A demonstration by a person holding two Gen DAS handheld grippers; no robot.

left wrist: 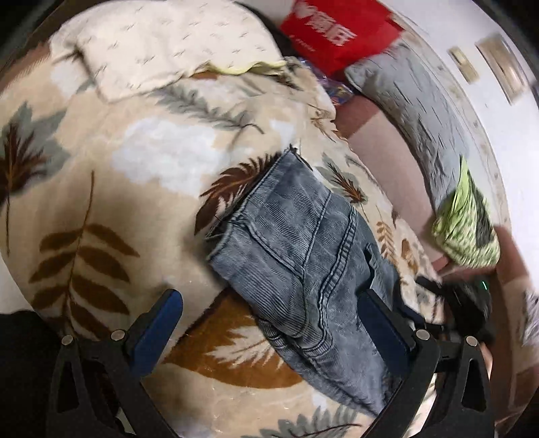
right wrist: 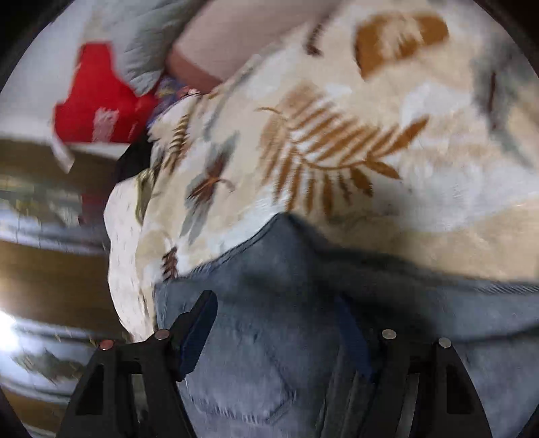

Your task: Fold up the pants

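Grey-blue jeans (left wrist: 296, 242) lie folded on a cream blanket with a leaf print (left wrist: 134, 175). In the left wrist view my left gripper (left wrist: 273, 323) is open, its blue-padded fingers spread wide over the near part of the jeans, and it holds nothing. In the right wrist view the jeans (right wrist: 269, 296) fill the lower frame, a back pocket showing. My right gripper (right wrist: 279, 323) is open just above the denim; the view is blurred, and its right finger is in shadow.
A cream pillow (left wrist: 161, 43) lies at the far end of the bed. A red bag (left wrist: 330, 30), a grey cushion (left wrist: 414, 111) and a green-patterned cloth (left wrist: 468, 219) lie to the right. The bed edge and a brown floor (right wrist: 50, 269) show on the left.
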